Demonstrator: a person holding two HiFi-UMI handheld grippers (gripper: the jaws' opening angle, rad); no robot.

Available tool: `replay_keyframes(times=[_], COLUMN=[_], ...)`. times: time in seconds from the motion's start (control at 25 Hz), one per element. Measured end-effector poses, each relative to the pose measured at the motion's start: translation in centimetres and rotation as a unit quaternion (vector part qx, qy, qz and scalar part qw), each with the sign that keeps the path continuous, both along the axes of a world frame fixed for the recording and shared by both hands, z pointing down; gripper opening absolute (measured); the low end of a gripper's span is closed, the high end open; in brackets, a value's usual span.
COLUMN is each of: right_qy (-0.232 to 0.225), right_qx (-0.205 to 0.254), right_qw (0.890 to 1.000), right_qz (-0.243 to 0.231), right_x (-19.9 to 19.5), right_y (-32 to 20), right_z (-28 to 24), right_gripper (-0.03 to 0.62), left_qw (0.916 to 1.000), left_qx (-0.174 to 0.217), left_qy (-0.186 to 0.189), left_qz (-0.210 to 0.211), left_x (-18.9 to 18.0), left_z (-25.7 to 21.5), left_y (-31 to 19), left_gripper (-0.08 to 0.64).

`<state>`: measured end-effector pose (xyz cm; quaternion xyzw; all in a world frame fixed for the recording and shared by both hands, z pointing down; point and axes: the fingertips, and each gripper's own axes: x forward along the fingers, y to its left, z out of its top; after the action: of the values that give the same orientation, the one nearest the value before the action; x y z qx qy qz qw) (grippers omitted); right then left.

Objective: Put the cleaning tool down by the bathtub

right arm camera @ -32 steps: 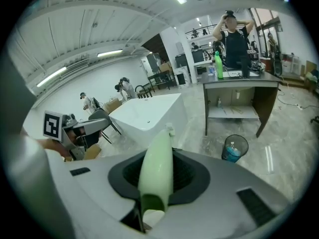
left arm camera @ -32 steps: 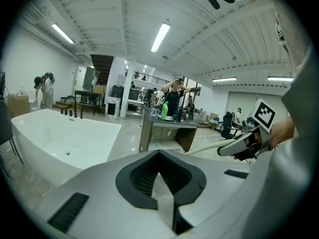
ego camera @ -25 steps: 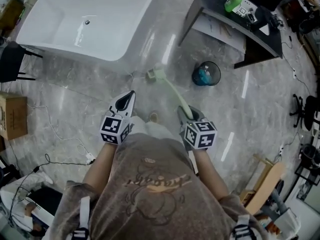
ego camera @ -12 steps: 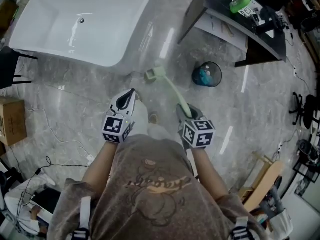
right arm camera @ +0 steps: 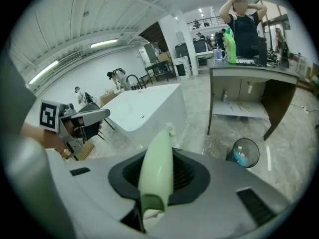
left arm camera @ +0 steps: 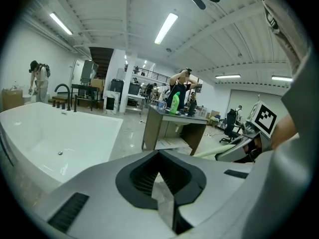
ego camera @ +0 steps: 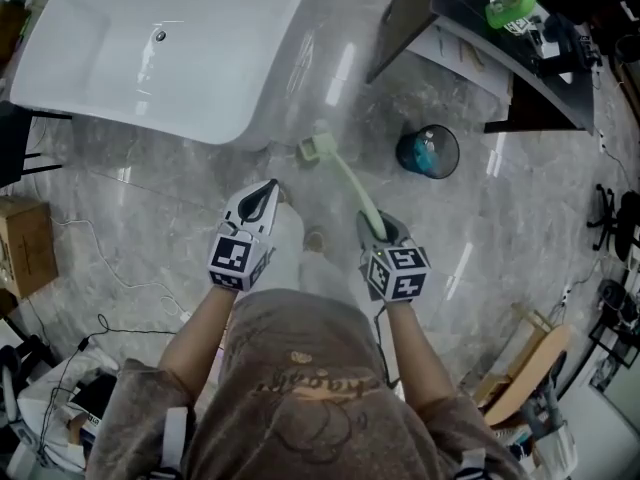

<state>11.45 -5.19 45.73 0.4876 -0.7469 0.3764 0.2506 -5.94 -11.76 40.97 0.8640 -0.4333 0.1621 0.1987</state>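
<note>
The cleaning tool is a pale green long-handled brush [ego camera: 345,183]. Its head [ego camera: 316,149] hangs just off the near corner of the white bathtub [ego camera: 255,118]. My right gripper [ego camera: 376,226] is shut on the handle's lower end. In the right gripper view the handle [right arm camera: 157,173] runs out between the jaws toward the tub [right arm camera: 149,108]. My left gripper [ego camera: 267,189] is beside it, to the left, with its jaws shut on nothing. The left gripper view looks over these jaws [left arm camera: 159,156] at the tub [left arm camera: 55,133].
A black wire bin [ego camera: 428,151] with something blue in it stands right of the brush head. A dark desk [ego camera: 470,38] carries a green bottle [ego camera: 515,6]. A cardboard box [ego camera: 25,248] and cables [ego camera: 110,278] lie at the left. A person [right arm camera: 244,24] stands behind the desk.
Both grippers have moved forward and lower together, the right one still holding the brush. The brush head now lies closer to the tub's corner.
</note>
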Motion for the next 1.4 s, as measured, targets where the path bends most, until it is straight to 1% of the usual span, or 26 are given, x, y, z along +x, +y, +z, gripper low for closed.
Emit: replay_keyframes(times=[0.16,0.24,0.48,0.6,0.84,1.12,1.24,1.4], right_qy=[0.004,0.005,0.017,0.024,0.032,0.045,0.052,0.066], right_qx=[-0.007,-0.012,-0.023,-0.027,-0.049,-0.077,-0.088,-0.104], right_qw=[1.0,1.0,1.0,0.999,0.998,0.996,0.994,0.991], right_qz=[-0.009,-0.011,-0.003,-0.001,-0.009,-0.018,-0.024,-0.042], right_x=[-0.6,-0.6,-0.7,-0.6,-1.2,-1.8,-2.0,-2.6], right_y=[-0.8,-1.1,-2.2,-3.0,-4.2,-5.4,-6.1,-6.8], right_z=[2.6,4.0,8.6,11.0,16.4,22.7,25.0,28.1], right_gripper=[0.081,0.081,0.081,0.081,0.081,0.081,0.08,0.08], left_qw=[0.9998,0.9997,0.9998,0.9999,0.9997,0.9994,0.9993,0.9993], left_qx=[0.004,-0.001,-0.011,-0.009,-0.015,-0.023,-0.025,-0.019], left_qy=[-0.005,-0.004,0.003,0.009,0.019,0.02,0.02,0.025], left_qz=[0.02,0.025,0.016,0.008,0.009,0.015,0.019,0.022], left_x=[-0.1,-0.1,-0.5,-0.3,0.3,0.2,0.1,-0.1], left_z=[2.1,3.0,7.0,9.5,14.0,18.5,19.7,20.2], left_y=[-1.3,-1.9,-3.3,-3.7,-4.9,-5.8,-6.0,-6.5], left_gripper=[0.006,0.006,0.006,0.006,0.006,0.006,0.006,0.006])
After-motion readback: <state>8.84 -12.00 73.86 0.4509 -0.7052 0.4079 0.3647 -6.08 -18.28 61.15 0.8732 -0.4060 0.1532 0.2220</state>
